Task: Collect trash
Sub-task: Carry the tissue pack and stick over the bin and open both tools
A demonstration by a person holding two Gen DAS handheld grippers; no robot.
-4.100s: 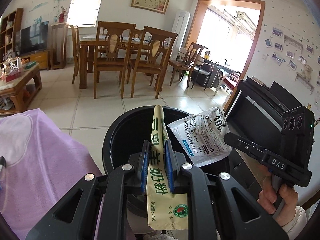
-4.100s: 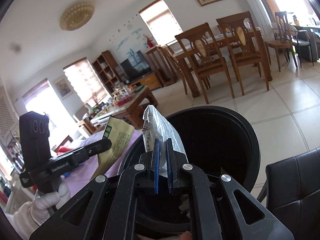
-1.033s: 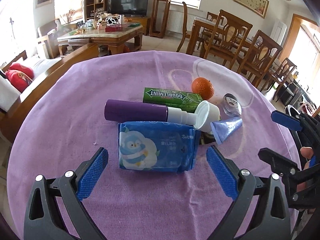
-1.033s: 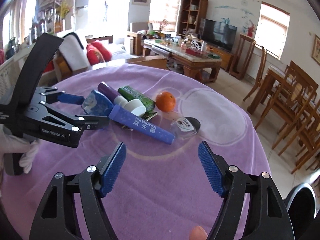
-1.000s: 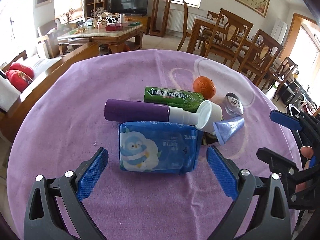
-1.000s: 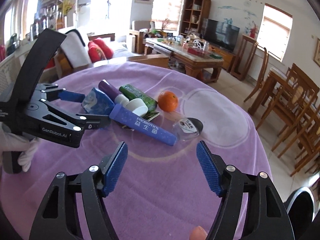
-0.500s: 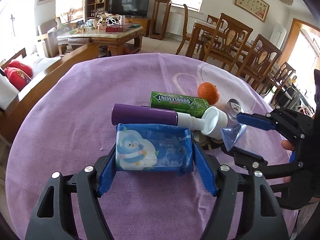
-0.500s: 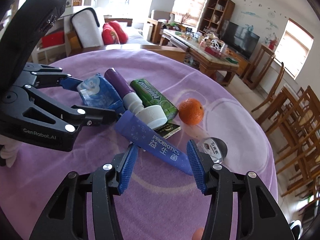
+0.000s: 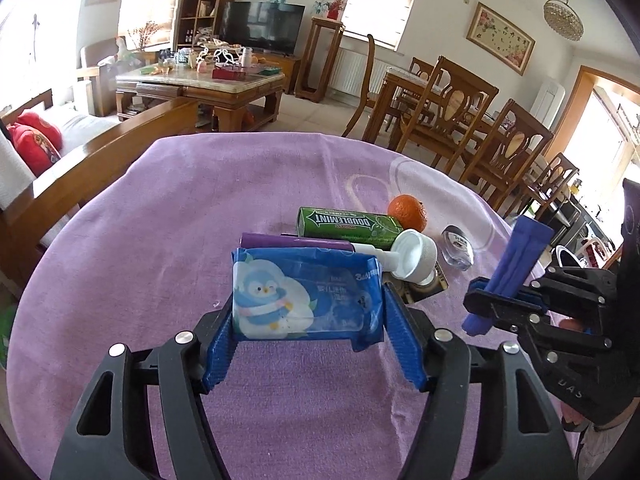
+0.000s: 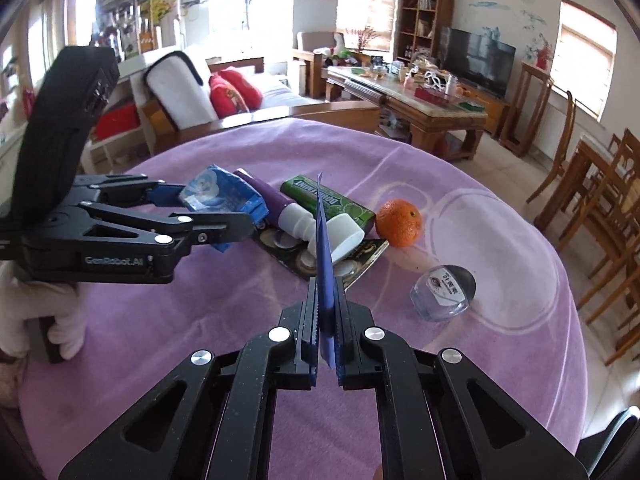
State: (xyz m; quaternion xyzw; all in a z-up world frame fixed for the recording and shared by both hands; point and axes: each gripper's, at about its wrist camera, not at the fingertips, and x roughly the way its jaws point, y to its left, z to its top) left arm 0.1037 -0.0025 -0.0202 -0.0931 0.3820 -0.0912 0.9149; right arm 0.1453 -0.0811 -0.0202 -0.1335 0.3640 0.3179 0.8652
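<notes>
- Purple-clothed round table point(image 9: 160, 240) fills mid-frame.
- Left gripper point(image 9: 308, 344) is closing on the blue penguin-print tissue pack point(image 9: 304, 296), centre.
- Right gripper point(image 10: 326, 344) clamps the flat blue sachet point(image 10: 324, 256).
- Green gum box point(image 9: 348, 222), purple bottle point(image 9: 296, 242) and clear jar point(image 10: 444, 288) await collection; orange point(image 9: 406, 212) likely stays.

left tool point(image 9: 308, 344): closing on a pack | right tool point(image 10: 327, 334): clamped, holding a sachet

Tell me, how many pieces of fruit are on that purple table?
1: an orange beside the green gum pack, behind the small clear jar. The pile could hide more.
</notes>
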